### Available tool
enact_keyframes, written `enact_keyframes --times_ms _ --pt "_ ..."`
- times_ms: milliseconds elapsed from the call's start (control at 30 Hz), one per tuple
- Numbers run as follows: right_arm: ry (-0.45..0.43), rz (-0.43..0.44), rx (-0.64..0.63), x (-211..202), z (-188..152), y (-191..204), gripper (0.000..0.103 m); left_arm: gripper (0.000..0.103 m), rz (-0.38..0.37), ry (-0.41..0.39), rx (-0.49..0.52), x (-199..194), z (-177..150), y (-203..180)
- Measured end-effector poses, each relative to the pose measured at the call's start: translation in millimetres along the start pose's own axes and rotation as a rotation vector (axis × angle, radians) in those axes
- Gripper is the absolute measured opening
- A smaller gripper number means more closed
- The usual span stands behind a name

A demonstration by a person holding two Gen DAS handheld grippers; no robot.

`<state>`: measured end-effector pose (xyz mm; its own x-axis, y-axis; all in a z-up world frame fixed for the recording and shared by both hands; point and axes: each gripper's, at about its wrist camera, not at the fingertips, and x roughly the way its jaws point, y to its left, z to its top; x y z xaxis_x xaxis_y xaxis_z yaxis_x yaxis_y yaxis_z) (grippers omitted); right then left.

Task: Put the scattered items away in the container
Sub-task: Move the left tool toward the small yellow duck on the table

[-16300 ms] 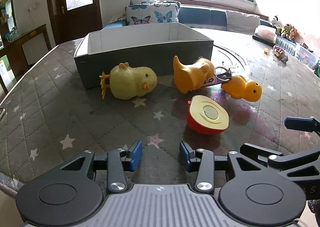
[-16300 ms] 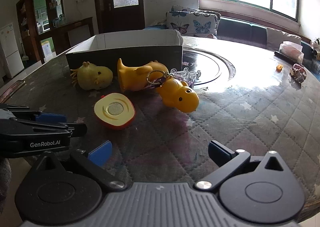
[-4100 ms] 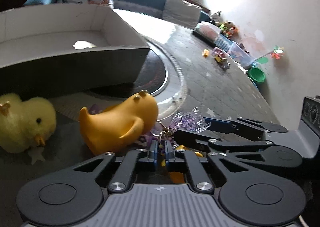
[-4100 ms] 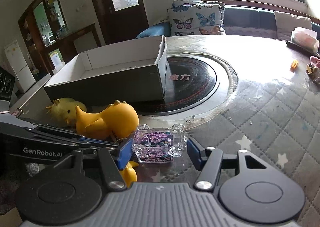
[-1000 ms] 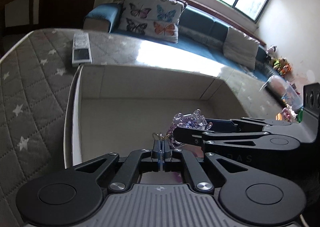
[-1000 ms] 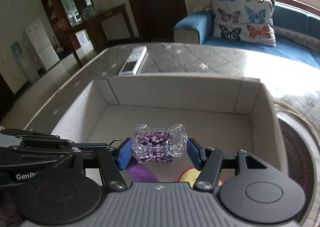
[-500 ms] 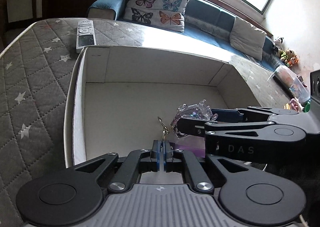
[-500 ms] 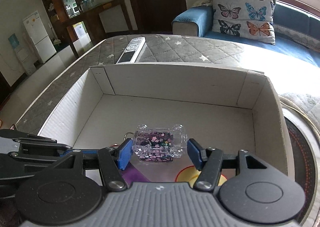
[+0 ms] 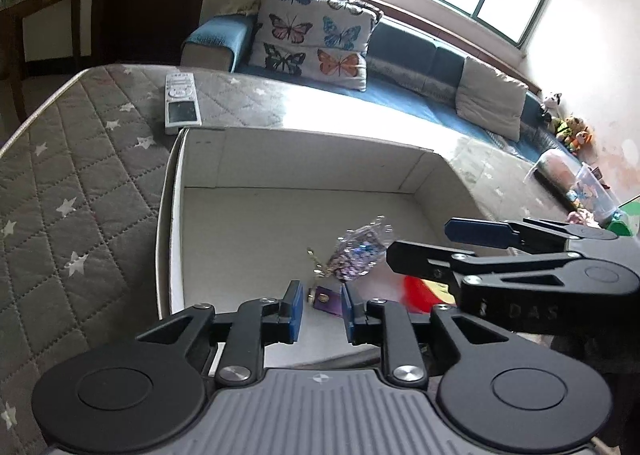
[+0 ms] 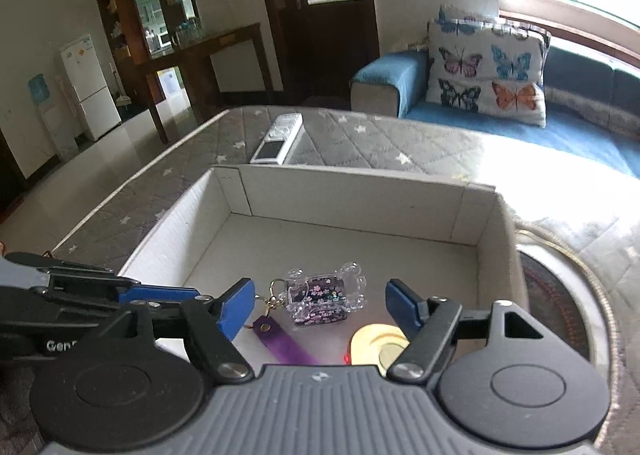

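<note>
Both tongs released: left gripper (image 9: 320, 311), right gripper (image 10: 320, 305), jaws apart over cardboard box (image 10: 460, 207). Glitter keychain (image 10: 326, 299) with purple strap (image 10: 280, 339) inside box, maybe mid-drop, blurred. Risk: catching ring or strap when pulling out. Red-yellow toy (image 10: 376, 347) half hidden. Remote (image 10: 278, 139) beyond.

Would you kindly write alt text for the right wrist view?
The right gripper is open above a cardboard box, where a clear keychain charm with a purple strap lies. A remote control rests on the quilted table beyond.
</note>
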<state>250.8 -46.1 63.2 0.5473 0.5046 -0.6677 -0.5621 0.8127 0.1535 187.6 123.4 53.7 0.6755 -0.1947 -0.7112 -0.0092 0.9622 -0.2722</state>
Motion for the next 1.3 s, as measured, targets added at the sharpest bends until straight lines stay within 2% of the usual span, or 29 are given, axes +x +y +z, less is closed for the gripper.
enact_keyframes --times_ms 200,300,433,700,1300 --pt "-0.071 -0.019 -0.016 -38 -16 3 0.087 0.026 -0.002 -0.033 0.019 -19 -12 -15" --pt "-0.104 -0.036 -0.017 -55 -26 3 0.096 0.027 -0.005 -0.042 0.024 -26 -20 -20" --pt "-0.138 -0.077 -0.009 -73 -41 3 0.103 0.029 -0.01 -0.055 0.031 -35 -32 -27" --pt "-0.167 -0.112 0.005 -103 -72 -2 0.103 0.029 -0.033 -0.041 0.037 -42 -55 -43" --pt "-0.07 -0.153 0.023 -137 -162 -2 0.103 0.029 -0.121 0.059 0.075 -33 -110 -89"
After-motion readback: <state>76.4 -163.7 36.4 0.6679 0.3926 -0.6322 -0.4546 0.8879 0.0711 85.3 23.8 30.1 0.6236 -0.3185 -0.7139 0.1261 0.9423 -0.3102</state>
